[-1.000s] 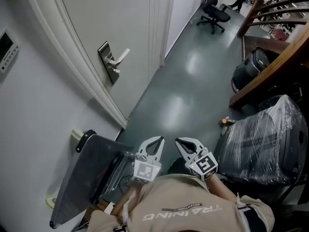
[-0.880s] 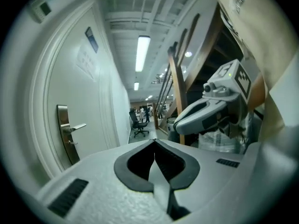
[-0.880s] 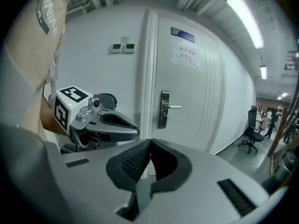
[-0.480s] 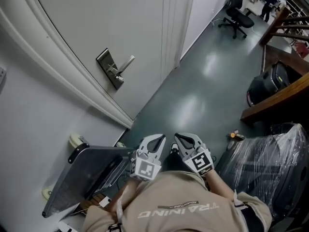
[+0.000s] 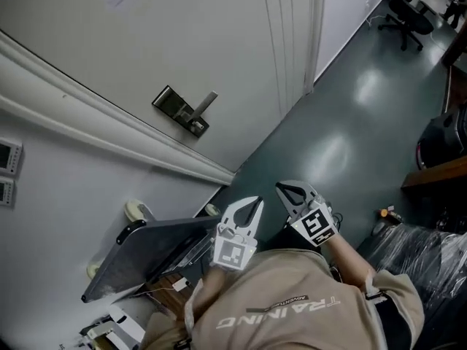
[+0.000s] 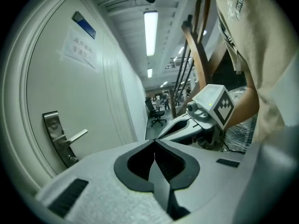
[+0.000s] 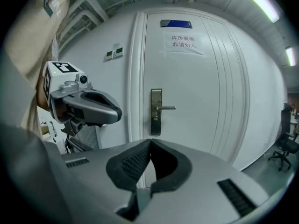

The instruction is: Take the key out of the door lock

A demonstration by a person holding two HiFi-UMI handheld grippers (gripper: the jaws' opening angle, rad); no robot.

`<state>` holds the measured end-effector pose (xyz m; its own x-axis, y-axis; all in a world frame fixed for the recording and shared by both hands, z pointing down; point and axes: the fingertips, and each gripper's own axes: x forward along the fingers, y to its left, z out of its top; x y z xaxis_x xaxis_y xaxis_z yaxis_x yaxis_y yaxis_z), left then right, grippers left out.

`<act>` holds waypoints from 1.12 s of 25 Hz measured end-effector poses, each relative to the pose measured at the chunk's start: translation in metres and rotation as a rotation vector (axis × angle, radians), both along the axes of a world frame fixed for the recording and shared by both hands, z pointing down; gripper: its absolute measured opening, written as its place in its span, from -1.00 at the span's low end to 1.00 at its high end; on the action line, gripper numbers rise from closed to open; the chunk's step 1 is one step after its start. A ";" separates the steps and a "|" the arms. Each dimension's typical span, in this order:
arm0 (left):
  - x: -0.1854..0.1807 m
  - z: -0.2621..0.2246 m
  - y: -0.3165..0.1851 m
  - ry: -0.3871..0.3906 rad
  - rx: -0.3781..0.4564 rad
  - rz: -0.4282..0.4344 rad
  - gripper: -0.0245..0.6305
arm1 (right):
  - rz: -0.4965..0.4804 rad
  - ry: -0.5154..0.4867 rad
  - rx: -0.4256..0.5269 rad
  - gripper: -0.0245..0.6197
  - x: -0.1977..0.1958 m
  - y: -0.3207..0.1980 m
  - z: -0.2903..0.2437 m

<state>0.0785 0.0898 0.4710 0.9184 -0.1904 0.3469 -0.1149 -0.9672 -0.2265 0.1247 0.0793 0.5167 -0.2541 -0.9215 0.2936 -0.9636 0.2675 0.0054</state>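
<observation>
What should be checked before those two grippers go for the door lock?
1. The door lock is in sight: ok.
2. A key shows in it: cannot tell, too small.
3. The left gripper is empty: ok, jaws together on nothing.
4. The right gripper is empty: ok, jaws together.
5. The grippers are at the lock: not ok, both are well short of the door.

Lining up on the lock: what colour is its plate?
The lock plate is silver-grey metal; it shows best in the right gripper view.
</observation>
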 end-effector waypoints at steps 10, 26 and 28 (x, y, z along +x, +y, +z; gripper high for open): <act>0.016 0.021 -0.037 0.016 -0.127 -0.111 -0.90 | -0.051 -0.083 -0.097 -0.88 0.011 -0.023 0.042; -0.011 0.017 -0.198 0.215 -0.124 -0.135 -0.90 | -0.110 0.041 -0.067 -0.88 -0.020 -0.171 -0.012; -0.014 0.017 -0.205 0.225 -0.105 -0.134 -0.90 | -0.106 0.007 -0.085 -0.88 -0.023 -0.183 -0.010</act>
<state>0.0642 -0.1153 0.4877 0.9435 -0.2894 0.1611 -0.2797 -0.9567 -0.0803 0.1020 -0.1034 0.5064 -0.3460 -0.8614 0.3719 -0.9300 0.3671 -0.0149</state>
